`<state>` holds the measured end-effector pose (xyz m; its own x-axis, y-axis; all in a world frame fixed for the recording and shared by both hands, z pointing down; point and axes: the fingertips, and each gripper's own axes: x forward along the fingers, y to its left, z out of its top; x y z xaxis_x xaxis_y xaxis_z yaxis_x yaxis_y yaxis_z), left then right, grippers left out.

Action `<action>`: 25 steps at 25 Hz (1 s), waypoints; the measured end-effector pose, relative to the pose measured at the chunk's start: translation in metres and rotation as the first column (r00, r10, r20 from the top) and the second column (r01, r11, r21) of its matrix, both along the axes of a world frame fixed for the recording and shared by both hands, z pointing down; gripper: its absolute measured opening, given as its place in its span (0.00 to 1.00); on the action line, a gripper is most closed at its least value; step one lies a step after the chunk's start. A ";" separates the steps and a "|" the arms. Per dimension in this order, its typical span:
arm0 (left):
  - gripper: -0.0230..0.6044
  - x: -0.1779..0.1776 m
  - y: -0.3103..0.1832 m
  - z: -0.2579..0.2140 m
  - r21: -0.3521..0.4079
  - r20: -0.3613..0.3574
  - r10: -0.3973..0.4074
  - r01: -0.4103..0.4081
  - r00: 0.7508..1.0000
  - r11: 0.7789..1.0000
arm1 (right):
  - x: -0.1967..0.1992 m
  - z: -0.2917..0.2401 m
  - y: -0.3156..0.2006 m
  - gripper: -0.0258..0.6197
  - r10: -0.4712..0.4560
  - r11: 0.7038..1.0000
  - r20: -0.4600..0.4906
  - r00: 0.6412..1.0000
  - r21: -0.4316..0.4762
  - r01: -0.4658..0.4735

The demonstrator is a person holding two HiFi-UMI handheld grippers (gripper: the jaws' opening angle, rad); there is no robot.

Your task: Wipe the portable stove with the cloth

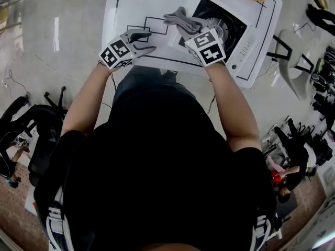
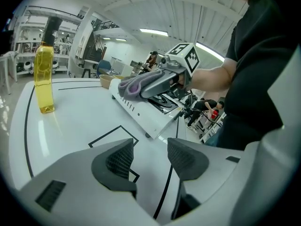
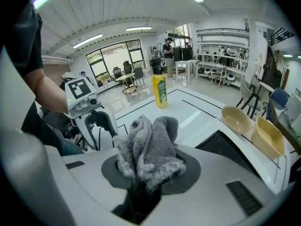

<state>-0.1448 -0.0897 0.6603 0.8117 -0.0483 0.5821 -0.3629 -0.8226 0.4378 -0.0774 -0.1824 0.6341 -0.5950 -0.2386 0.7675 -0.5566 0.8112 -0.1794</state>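
— Start at the left. What is the left gripper [image 2: 149,157] doing?

— Nothing useful. Its jaws stand a moderate way apart with only bare table [image 1: 136,4] showing between them. It hangs low over a black outline [image 2: 115,134] printed on the white top, near the stove's left side. Far off on its left stands a yellow bottle [image 2: 44,76].

— And the cloth?

— The grey cloth [image 3: 148,147] is in the right gripper [image 3: 148,173]. The jaws are clamped together on its lower part, and the rest bunches up in a loose tuft beyond the tips. From the head view it sits over the near-left corner of the portable stove [image 1: 254,35], beside the round burner [image 1: 220,25].

— Is it touching the stove?

— I can't say for certain. From the left gripper's camera the cloth looks raised just above the stove's edge rather than pressed flat on it.

— So how far along is the wipe?

— Early, I'd judge. The cloth is picked up and brought to the stove, so that part is done. The black top, the burner surround and the white control strip on the right all lie ahead of it, and none of them shows a mark that says wiped or unwiped. I'd count the whole surface as left to do.

— Anything further right?

— Two pale bowls [image 3: 254,126] side by side past the stove, well clear of the cloth.
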 end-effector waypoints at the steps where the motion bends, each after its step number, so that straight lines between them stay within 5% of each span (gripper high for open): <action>1: 0.41 0.000 -0.001 0.000 -0.001 -0.001 0.004 -0.004 1.000 1.000 | 0.002 0.000 -0.006 0.22 0.009 1.000 -0.002 1.000 0.000 -0.009; 25: 0.41 0.013 -0.057 -0.002 -0.030 -0.058 0.012 -0.014 0.998 0.999 | 0.040 0.006 -0.142 0.22 0.206 0.978 0.033 0.978 0.002 -0.206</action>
<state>-0.1313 -0.1466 0.6588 0.8442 -0.0207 0.5356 -0.3260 -0.8130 0.4824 -0.0375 -0.3242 0.6404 -0.5568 -0.3625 0.7474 -0.7061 0.6804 -0.1961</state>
